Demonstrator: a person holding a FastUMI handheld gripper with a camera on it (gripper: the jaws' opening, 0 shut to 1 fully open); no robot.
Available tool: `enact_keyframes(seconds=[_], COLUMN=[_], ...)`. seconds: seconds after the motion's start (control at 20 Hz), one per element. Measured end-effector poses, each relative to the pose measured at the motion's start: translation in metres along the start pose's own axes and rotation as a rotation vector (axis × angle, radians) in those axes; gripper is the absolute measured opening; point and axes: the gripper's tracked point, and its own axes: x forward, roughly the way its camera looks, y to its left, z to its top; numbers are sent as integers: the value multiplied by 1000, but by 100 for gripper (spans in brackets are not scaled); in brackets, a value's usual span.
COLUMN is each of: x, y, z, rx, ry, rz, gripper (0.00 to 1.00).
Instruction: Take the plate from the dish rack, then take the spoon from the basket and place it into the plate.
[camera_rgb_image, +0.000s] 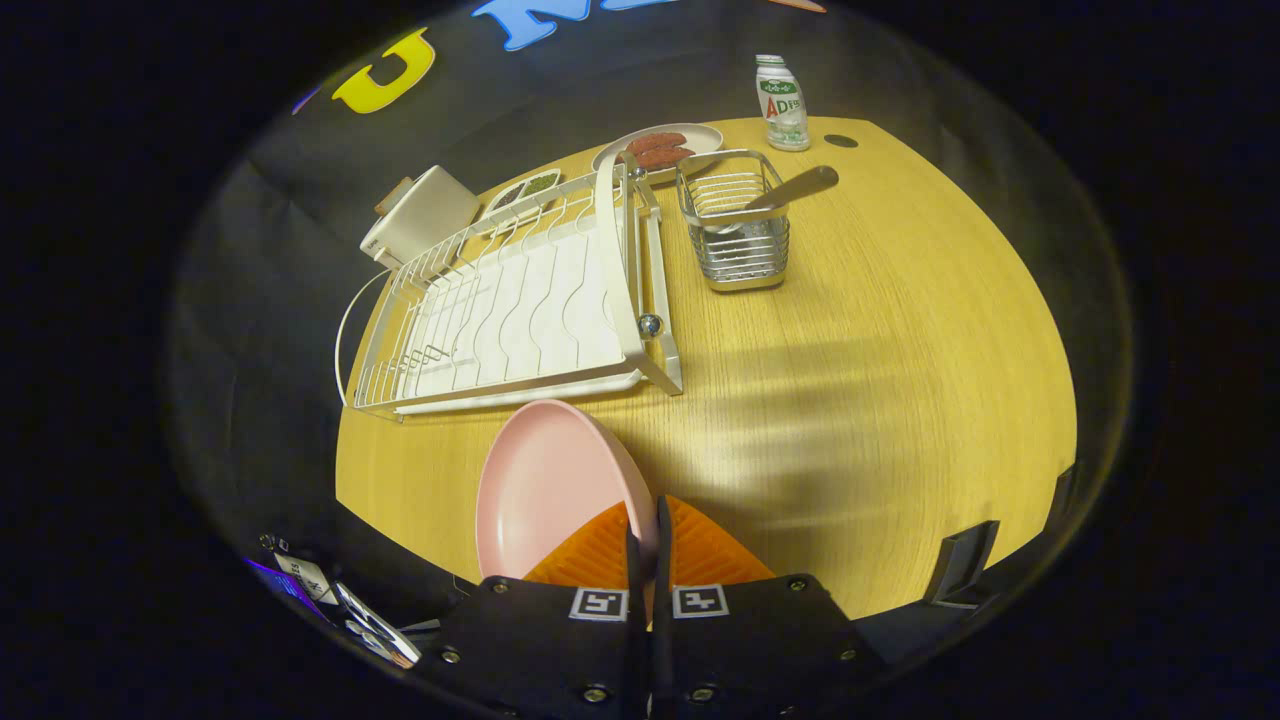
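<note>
My gripper (645, 520) is shut on the rim of a pink plate (545, 480), both fingers pressing its edge. The plate hangs tilted above the wooden table (880, 380), just in front of the white wire dish rack (520, 300), which stands beyond the fingers and holds no dishes. Further back, right of the rack, is a metal wire basket (738, 225) with a spoon (790, 190) leaning out of it, handle pointing right.
Behind the rack sit a white toaster-like box (420, 215), a small divided dish (525, 190) and a plate with sausages (660, 150). A small drink bottle (781, 102) stands at the table's far edge. Bare wood lies right of the plate.
</note>
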Motion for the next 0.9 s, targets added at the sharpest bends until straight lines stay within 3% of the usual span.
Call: enact_keyframes(seconds=[0.45, 0.55, 0.65, 0.8, 0.85, 0.9], x=[39, 45, 46, 41, 37, 31], y=[-3, -6, -21, -21, -25, -29], z=[-12, -13, -13, -3, 4, 10], rx=[85, 54, -12, -32, -35, -40], ry=[10, -8, -18, -92, -130, -170], rz=[107, 94, 30, 41, 35, 25], gripper=[2, 5, 9, 12, 21, 23])
